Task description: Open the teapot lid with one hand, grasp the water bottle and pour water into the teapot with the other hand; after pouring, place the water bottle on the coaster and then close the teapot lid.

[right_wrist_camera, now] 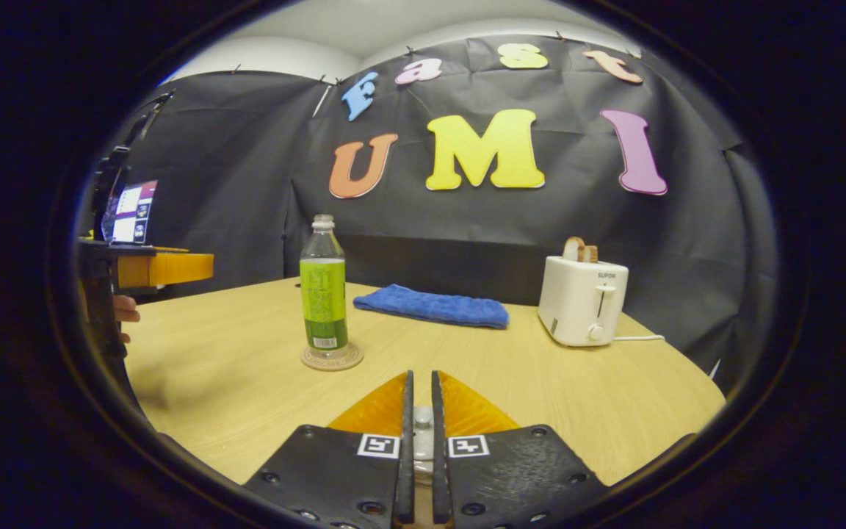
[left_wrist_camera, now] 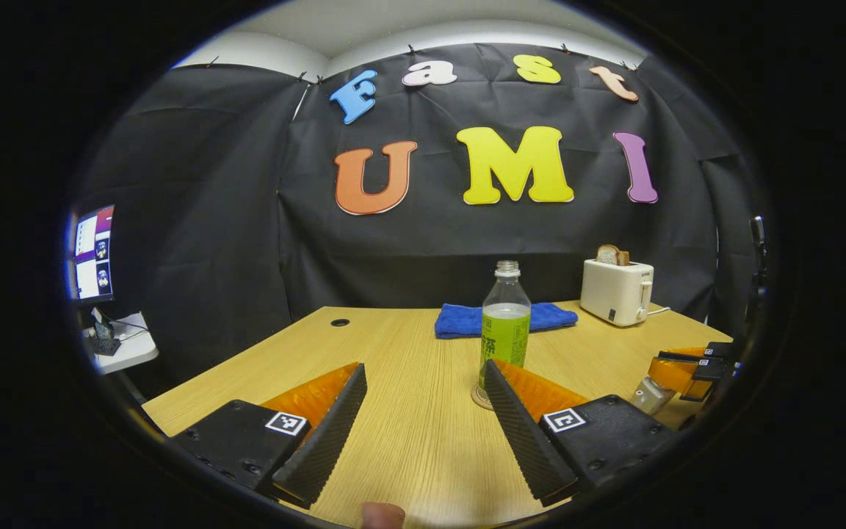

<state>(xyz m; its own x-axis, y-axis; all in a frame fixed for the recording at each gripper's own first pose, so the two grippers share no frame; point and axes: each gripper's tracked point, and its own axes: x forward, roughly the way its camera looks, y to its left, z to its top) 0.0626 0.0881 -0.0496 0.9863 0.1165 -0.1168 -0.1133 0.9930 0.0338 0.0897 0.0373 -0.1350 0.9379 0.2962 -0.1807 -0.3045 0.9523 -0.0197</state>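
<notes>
The water bottle [right_wrist_camera: 324,290] stands on the coaster [right_wrist_camera: 331,358]; left gripper [left_wrist_camera: 423,430] gapes empty, right gripper [right_wrist_camera: 418,441] pinches the lid knob [right_wrist_camera: 422,419]

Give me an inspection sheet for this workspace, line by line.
Surface: wooden table, with a round hole.
Job's things: water bottle upright on coaster, uncapped.
Clutter: blue towel; toaster with bread in it.
Grippers: left gripper open; right gripper shut on a small metal part.
Cables: toaster's white cord.
Surroundings: black cloth wall; monitor on a side table.
</notes>
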